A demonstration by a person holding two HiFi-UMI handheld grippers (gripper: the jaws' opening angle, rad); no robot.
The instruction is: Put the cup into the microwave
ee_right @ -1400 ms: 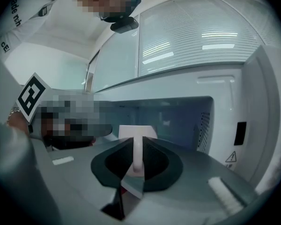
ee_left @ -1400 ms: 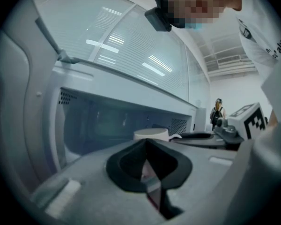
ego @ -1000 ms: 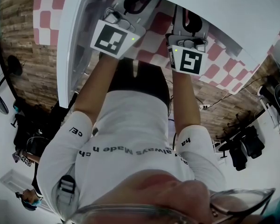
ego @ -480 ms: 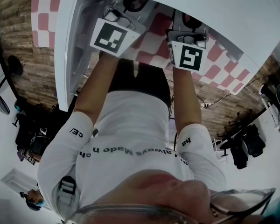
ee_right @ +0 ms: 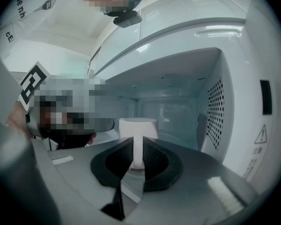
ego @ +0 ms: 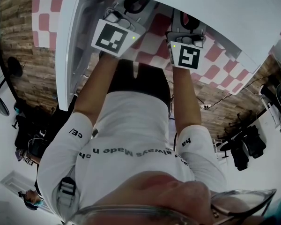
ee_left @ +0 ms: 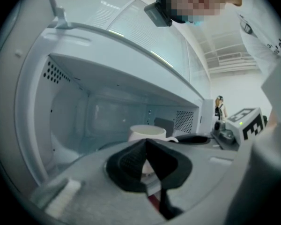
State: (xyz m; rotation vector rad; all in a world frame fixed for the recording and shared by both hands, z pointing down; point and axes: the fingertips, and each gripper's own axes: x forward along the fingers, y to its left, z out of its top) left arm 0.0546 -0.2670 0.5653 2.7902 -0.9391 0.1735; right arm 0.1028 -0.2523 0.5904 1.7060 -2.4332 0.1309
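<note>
Inside the microwave, the right hand-held gripper clamps the cup by its handle, left hand-held gripper closed alongside

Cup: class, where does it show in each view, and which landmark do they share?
Head view: not in it.
Left gripper view: cup at centre, just beyond the closed left fingers.
Right gripper view: centre, its handle between the right fingers.
Shared landmark: the microwave.

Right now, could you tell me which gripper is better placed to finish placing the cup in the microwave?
Right: the right gripper holds the cup by its handle inside the microwave; the left gripper is shut on nothing.
</note>
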